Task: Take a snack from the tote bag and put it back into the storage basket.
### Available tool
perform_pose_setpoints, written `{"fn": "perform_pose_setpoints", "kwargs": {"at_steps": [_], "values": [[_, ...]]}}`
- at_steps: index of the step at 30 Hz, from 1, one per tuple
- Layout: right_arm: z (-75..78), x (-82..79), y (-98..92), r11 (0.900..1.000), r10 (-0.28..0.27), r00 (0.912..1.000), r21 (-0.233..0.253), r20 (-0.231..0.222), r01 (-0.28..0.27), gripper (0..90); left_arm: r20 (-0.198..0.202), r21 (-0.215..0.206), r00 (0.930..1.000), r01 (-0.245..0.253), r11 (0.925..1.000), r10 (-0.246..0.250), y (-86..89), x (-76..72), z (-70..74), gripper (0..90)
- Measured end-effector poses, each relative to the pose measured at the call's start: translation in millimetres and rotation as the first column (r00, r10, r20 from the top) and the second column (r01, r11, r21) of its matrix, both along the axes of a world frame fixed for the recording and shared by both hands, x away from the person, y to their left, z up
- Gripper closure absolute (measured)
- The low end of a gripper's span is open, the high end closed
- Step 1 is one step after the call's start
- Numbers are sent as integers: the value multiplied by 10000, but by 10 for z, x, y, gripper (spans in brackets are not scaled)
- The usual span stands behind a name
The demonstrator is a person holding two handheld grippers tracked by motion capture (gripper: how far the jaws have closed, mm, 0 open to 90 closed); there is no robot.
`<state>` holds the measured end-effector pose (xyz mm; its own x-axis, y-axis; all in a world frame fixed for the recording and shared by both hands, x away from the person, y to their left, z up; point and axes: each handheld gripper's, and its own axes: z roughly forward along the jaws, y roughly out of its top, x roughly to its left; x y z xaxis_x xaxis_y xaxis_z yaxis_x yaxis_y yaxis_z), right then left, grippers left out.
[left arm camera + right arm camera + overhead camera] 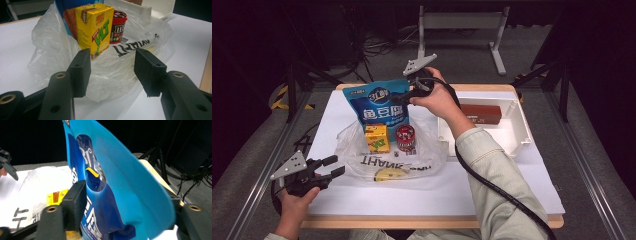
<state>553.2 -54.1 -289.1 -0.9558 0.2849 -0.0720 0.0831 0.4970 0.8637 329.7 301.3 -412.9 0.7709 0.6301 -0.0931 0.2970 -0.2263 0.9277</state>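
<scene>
A person at a white table (512,190) works with 2 handheld grippers.
The right gripper (412,92) clamps the top corner of a blue snack pouch (379,102), standing upright in a clear plastic bag (352,150) behind a yellow drink carton (376,138) and red tub (405,136). The left gripper (332,166) hovers wide open, empty, near the bag's front edge.
</scene>
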Motion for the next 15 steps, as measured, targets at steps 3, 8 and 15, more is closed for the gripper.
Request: {"fn": "perform_pose_setpoints", "kwargs": {"at_steps": [3, 8, 15], "values": [[-10, 16, 37, 9999, 103, 9999, 20, -77, -103, 405, 0, -13, 10000, -1, 10000, 1, 0, 0, 1, 478], [-38, 36, 98, 9996, 246, 9994, -141, -237, -249, 465, -4, 18, 10000, -10, 10000, 10, 9, 7, -1, 478], [-64, 33, 137, 9985, 341, 9991, -427, -259, -352, 621, 4, 30, 10000, 6, 10000, -6, 13, 3, 1, 479]]}}
